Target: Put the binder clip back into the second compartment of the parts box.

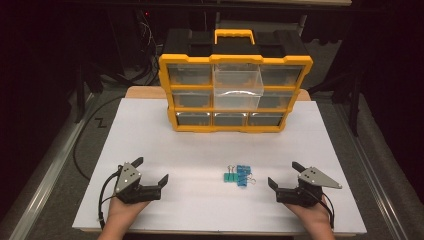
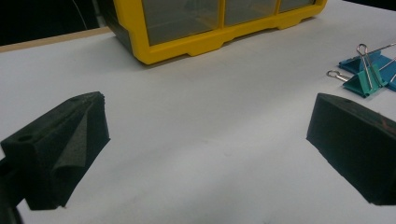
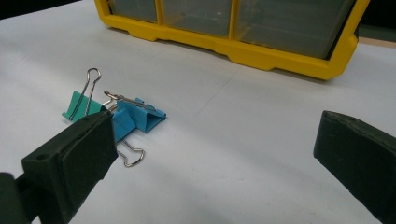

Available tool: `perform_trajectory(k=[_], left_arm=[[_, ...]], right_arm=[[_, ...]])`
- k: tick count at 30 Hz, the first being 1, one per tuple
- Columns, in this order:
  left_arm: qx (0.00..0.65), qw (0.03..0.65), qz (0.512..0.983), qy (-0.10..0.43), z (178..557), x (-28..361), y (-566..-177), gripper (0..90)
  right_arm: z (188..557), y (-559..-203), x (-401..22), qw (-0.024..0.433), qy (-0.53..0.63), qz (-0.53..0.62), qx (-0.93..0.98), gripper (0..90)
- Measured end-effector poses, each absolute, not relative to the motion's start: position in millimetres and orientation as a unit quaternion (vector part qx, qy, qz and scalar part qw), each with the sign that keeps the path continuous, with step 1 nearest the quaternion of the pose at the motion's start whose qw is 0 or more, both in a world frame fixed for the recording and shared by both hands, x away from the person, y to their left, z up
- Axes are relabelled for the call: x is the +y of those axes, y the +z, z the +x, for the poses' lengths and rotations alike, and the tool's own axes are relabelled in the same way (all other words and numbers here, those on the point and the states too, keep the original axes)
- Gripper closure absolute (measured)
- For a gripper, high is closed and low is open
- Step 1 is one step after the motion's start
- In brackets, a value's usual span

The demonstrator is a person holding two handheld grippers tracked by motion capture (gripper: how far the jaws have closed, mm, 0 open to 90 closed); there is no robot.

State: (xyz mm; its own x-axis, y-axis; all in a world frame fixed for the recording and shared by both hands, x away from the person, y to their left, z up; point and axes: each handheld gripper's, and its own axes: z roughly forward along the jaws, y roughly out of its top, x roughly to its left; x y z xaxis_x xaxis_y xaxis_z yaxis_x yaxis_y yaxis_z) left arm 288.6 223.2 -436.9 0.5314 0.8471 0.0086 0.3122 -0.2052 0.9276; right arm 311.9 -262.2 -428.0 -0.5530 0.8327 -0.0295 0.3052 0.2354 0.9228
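Note:
A small pile of binder clips [image 1: 239, 175] lies on the white table sheet [image 1: 200, 145], near the front and right of centre. It has one green clip [image 3: 78, 106] touching blue clips [image 3: 140, 117]. My left gripper [image 1: 151, 170] rests at the front left, open with nothing between its jaws, and the binder clips [image 2: 369, 71] sit beyond its right jaw. My right gripper [image 1: 283, 173] rests at the front right, also open and empty. Its left finger [image 3: 74, 158] stands just in front of the pile, apart from it.
A yellow and black drawer organizer [image 1: 235, 95] stands at the back of the table. Its clear middle drawer [image 1: 238, 89] is pulled out toward me, and its yellow base [image 3: 261, 51] fills the far side of both gripper views. Dark floor surrounds the table.

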Motion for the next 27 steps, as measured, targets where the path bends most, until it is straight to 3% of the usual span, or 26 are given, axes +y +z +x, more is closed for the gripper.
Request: perform_trajectory(k=[27], left_arm=[[0.400, 0.484, 0.729, 0.273, 290.2, 220.8, -435.1, 0.2]], right_arm=[[317.7, -429.2, -260.7, 0.267, 0.460, 0.388, 0.752, 0.6]])
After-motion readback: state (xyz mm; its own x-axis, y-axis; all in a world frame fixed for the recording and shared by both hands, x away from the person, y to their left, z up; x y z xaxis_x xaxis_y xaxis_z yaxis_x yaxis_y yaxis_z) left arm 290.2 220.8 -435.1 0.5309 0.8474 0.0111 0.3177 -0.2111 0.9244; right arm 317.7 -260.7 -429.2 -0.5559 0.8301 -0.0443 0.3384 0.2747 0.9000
